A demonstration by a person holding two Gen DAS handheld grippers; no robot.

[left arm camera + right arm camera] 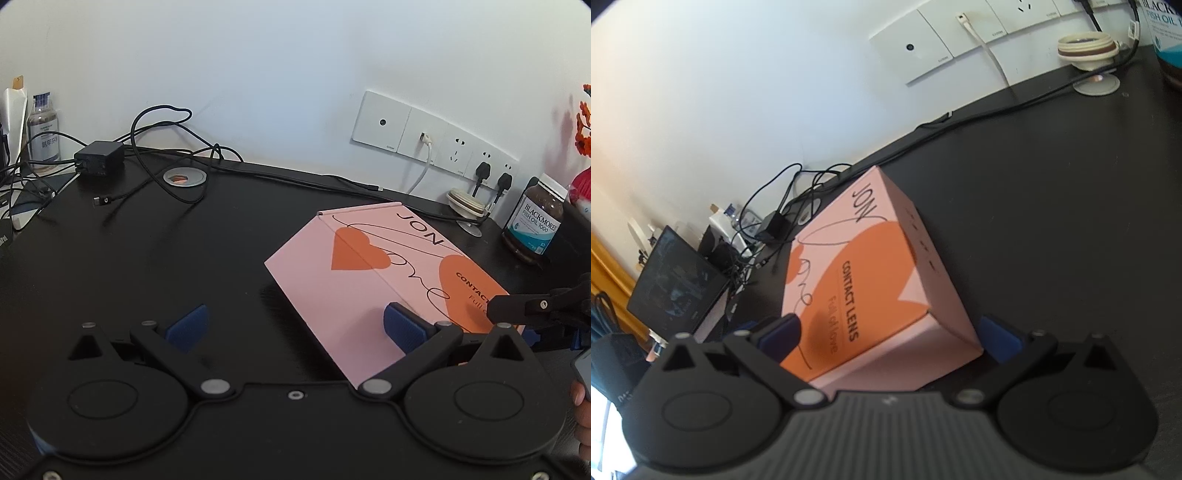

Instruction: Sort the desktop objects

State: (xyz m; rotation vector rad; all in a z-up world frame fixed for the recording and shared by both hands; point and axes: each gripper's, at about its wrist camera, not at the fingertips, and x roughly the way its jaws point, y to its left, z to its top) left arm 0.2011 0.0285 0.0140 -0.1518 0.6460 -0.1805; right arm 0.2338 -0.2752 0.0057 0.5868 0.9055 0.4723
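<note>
Pink contact-lens box (871,291) between wide right gripper (890,338) pads, contact unclear, left gripper (295,325) wide, empty, fish-oil bottle (535,225) at two o'clock, label cut off.

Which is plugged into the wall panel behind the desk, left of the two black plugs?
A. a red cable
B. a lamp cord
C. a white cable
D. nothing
C: in the left wrist view a white cable hangs from the wall panel, left of the black plugs.

The left gripper (293,325) hangs wide apart over the black desk (147,266), its right finger overlapping the pink box (369,291) (hearts printed on top) at three o'clock; a charger (99,158) lies at eleven.
</note>
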